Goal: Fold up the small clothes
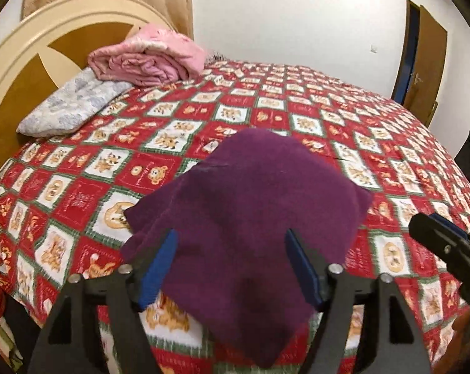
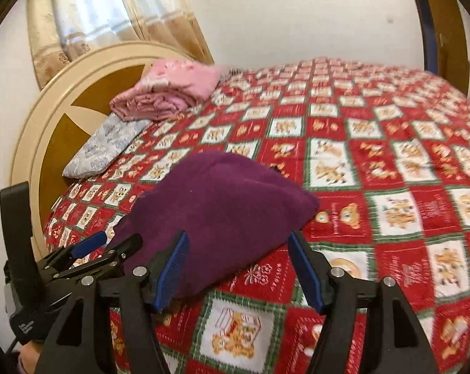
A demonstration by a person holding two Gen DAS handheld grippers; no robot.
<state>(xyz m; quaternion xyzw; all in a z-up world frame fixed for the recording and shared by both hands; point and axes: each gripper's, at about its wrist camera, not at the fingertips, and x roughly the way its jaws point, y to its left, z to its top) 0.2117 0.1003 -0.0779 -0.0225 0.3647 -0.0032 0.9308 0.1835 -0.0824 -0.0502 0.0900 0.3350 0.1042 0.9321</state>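
Both jaws apart, left tool [image 1: 232, 268] and right tool [image 2: 238, 268] over purple cloth [image 1: 250, 205] ahead: likely bunching if pinched through several layers.

A purple cloth [image 2: 216, 215] is lying bunched on a red patterned bedspread [image 2: 390, 205]. The right gripper [image 2: 238, 268] is sitting with its blue-padded jaws spread apart, the left pad against the cloth's near edge. The left gripper [image 2: 110, 244] is showing beside it. A pink blanket [image 2: 169, 88] is resting near the headboard [image 2: 48, 118].
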